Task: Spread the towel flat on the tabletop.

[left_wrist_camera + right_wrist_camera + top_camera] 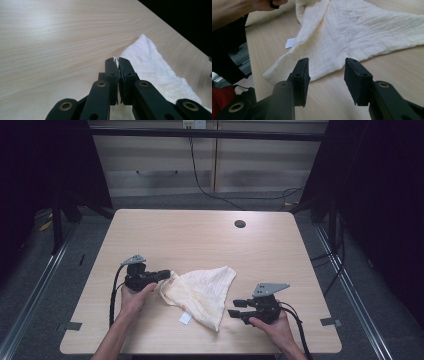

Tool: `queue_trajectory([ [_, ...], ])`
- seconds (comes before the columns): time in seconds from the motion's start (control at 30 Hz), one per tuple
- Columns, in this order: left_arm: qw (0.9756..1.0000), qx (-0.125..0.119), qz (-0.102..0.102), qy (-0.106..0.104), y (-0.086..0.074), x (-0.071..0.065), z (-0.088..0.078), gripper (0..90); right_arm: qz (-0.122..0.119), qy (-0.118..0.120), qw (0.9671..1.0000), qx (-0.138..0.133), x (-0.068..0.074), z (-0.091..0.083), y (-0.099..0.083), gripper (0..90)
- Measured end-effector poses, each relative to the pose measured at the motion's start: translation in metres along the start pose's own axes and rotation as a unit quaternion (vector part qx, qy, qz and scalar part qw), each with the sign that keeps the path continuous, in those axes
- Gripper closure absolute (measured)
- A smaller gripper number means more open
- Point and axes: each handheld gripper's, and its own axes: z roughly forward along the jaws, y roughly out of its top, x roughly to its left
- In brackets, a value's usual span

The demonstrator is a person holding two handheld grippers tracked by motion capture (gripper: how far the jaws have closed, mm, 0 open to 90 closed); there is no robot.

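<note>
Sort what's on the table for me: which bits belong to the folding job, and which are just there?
In the job:
cloth
left gripper, shut on a cloth corner
right gripper, open beside it

Just there:
white tag
round hole in the table

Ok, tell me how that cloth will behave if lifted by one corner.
The cloth looks thin and crinkled, so it will probably droop limp. Its folds already sag from the left gripper, shut on its edge. It likely weighs little and drags rather than slides.
</note>
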Motion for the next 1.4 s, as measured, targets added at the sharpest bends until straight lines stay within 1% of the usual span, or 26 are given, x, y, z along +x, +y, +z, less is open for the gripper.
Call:
queue_trajectory([
  [0.03,1.0,-0.001,-0.001,-0.001,0.0,0.001,0.0,86.6,-0.003,0.004,1.0,0.0,0.001,0.001,0.0,56.1],
  [0.1,1.0,-0.001,-0.001,0.001,-0.001,0.001,0.0,86.6,0.0,0.015,0.9999,-0.004,0.003,0.001,0.001,56.1],
  [0.17,1.0,0.0,0.0,0.001,-0.001,0.001,0.0,86.6,-0.006,0.026,0.9996,-0.007,0.007,0.001,0.001,57.2],
  [0.23,1.0,0.0,-0.003,0.002,-0.002,0.001,0.0,86.6,-0.004,0.041,0.9991,-0.008,0.013,0.003,0.001,57.4],
  [0.33,1.0,0.002,-0.002,0.002,-0.002,0.002,0.0,86.6,-0.014,0.053,0.9985,-0.002,0.024,0.007,0.0,57.0],
  [0.4,1.0,0.002,-0.002,0.003,-0.003,0.002,0.0,86.5,-0.016,0.063,0.9979,-0.001,0.029,0.01,-0.001,55.8],
  [0.47,1.0,0.002,-0.003,0.003,-0.003,0.002,0.0,86.5,-0.023,0.064,0.9977,0.006,0.033,0.013,-0.002,53.2],
  [0.5,1.0,0.002,-0.001,0.003,-0.003,0.002,0.0,86.5,-0.023,0.069,0.9973,0.009,0.034,0.015,-0.002,52.5],
  [0.63,1.0,-0.001,-0.002,0.005,-0.003,0.002,0.0,86.4,-0.03,0.079,0.9963,0.016,0.037,0.02,-0.002,51.2],
  [0.67,1.0,-0.001,-0.005,0.004,-0.003,0.002,0.0,86.4,-0.031,0.08,0.9961,0.021,0.037,0.022,-0.003,51.2],
  [0.7,1.0,-0.002,-0.005,0.004,-0.003,0.002,0.0,86.4,-0.035,0.079,0.996,0.023,0.038,0.023,-0.003,51.3],
  [0.83,1.0,-0.007,-0.005,0.002,-0.003,0.002,-0.001,86.3,-0.037,0.078,0.9956,0.037,0.038,0.029,-0.007,53.0],
  [0.9,1.0,-0.006,-0.004,0.0,-0.003,0.003,-0.002,86.2,-0.038,0.075,0.9956,0.041,0.037,0.032,-0.009,58.1],
  [0.93,1.0,-0.006,-0.005,0.001,-0.003,0.003,-0.002,86.3,-0.038,0.073,0.9957,0.042,0.037,0.032,-0.009,62.9],
  [1.0,1.0,-0.008,-0.006,0.0,-0.003,0.003,-0.002,86.3,-0.034,0.07,0.9962,0.039,0.035,0.031,-0.008,70.2],
  [1.03,1.0,-0.008,-0.005,0.0,-0.003,0.003,-0.002,86.2,-0.037,0.066,0.9965,0.037,0.034,0.031,-0.008,73.5],
  [1.07,1.0,-0.009,-0.005,0.001,-0.003,0.003,-0.003,86.3,-0.034,0.058,0.9971,0.034,0.034,0.03,-0.008,77.0],
  [1.13,1.0,-0.009,-0.003,0.0,-0.002,0.002,-0.003,86.2,-0.032,0.059,0.9975,0.025,0.032,0.028,-0.007,82.8],
  [1.2,1.0,-0.009,-0.002,-0.002,-0.002,0.003,-0.004,86.3,-0.026,0.055,0.998,0.019,0.029,0.025,-0.006,84.3],
  [1.23,0.9999,-0.012,-0.006,-0.003,-0.002,0.002,-0.004,86.3,-0.024,0.052,0.9982,0.014,0.028,0.023,-0.006,84.7],
  [1.27,0.9999,-0.012,-0.002,-0.004,-0.002,0.002,-0.005,86.3,-0.021,0.05,0.9985,0.01,0.026,0.021,-0.005,84.8],
  [1.4,0.9998,-0.016,0.001,-0.008,-0.001,0.001,-0.007,86.3,-0.012,0.041,0.9991,-0.008,0.019,0.012,-0.002,85.4],
])
